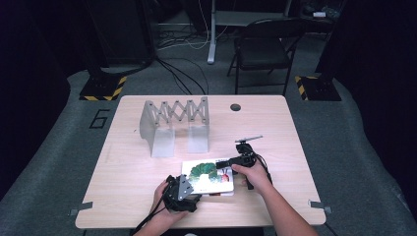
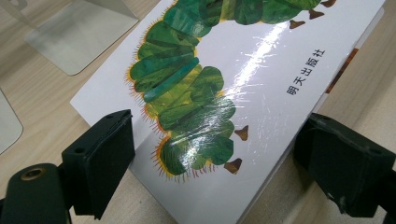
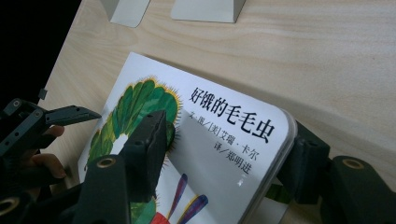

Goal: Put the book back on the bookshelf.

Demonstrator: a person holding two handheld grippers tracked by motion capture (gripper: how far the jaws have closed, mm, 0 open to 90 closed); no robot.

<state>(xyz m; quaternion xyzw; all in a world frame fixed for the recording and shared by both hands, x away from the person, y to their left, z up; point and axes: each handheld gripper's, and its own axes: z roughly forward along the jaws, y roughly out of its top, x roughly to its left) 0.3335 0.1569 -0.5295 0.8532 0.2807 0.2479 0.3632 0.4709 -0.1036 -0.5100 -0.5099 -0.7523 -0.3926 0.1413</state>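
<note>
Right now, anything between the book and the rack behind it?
Nothing visible. The book lies flat at the near edge, both tools at its sides, and only bare table separates it from the rack; the rack's slots look free.

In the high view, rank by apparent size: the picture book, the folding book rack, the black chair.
1. Black chair, largest though farthest away.
2. Folding book rack.
3. Picture book, smallest; the hand-held grippers cover part of it, so the margin is unsure.
</note>
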